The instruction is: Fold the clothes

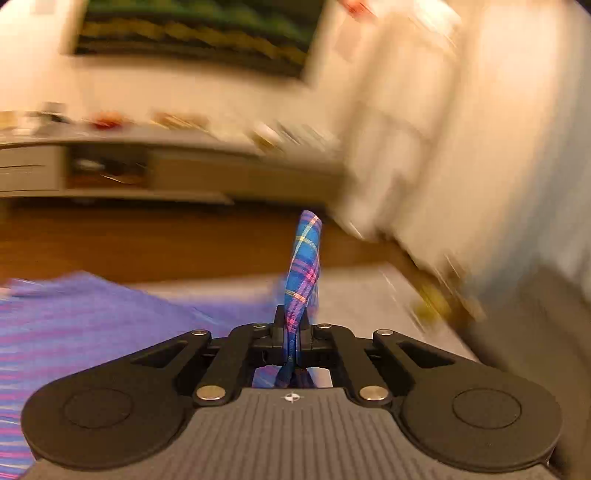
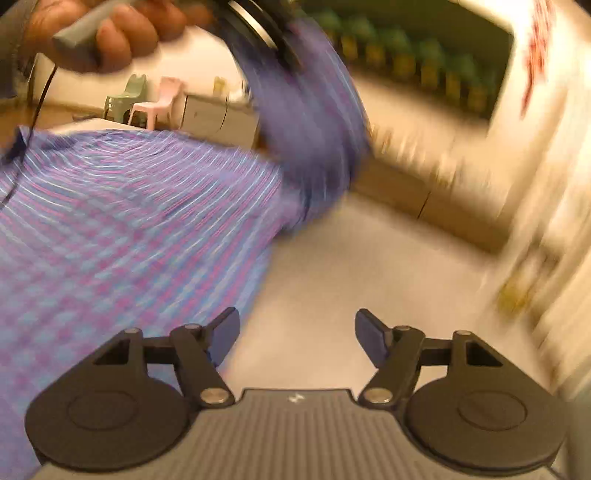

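A blue and pink plaid shirt [image 2: 122, 221] lies spread on a grey surface [image 2: 369, 280]. My left gripper [image 1: 293, 325] is shut on a fold of the plaid shirt [image 1: 304, 266], which sticks up between the fingers. The rest of the shirt [image 1: 74, 325] lies low at the left of that view. In the right wrist view the left gripper [image 2: 266, 33] is held high at the top, with a part of the shirt hanging from it [image 2: 310, 122]. My right gripper [image 2: 295, 339] is open and empty over the grey surface, beside the shirt's edge.
A low cabinet [image 1: 147, 173] with small items stands at the back above a wooden floor [image 1: 147, 243]. A dark picture [image 1: 199, 29] hangs on the wall. A pink chair [image 2: 159, 103] and a green chair [image 2: 127, 96] stand far off. Both views are motion-blurred.
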